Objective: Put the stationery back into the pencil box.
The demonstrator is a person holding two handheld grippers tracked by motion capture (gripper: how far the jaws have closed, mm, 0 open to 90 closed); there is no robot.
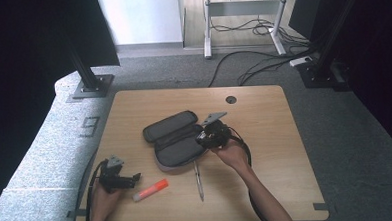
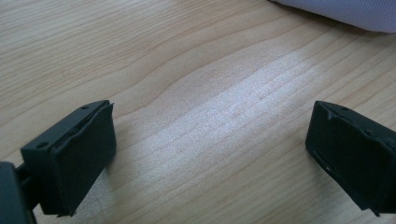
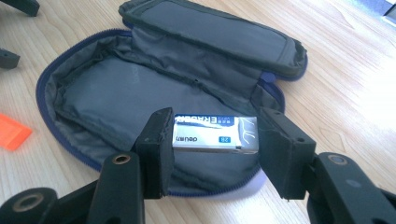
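A dark grey pencil case (image 1: 172, 134) lies open in the middle of the wooden table (image 1: 265, 137), its lid folded back. My right gripper (image 1: 210, 136) is over the case's right end. In the right gripper view its jaws (image 3: 217, 116) close on the two ends of a white and blue eraser (image 3: 215, 134), low over the grey lining (image 3: 116, 93). My left gripper (image 1: 135, 180) rests near the table's front left, apart from the case. Its jaws (image 2: 210, 140) stand wide open over bare wood.
An orange marker (image 1: 150, 190) lies just right of the left gripper, and its tip shows in the right gripper view (image 3: 11, 133). A silver pen (image 1: 198, 179) lies in front of the case. The case's pale edge (image 2: 345, 9) is beyond the left jaws.
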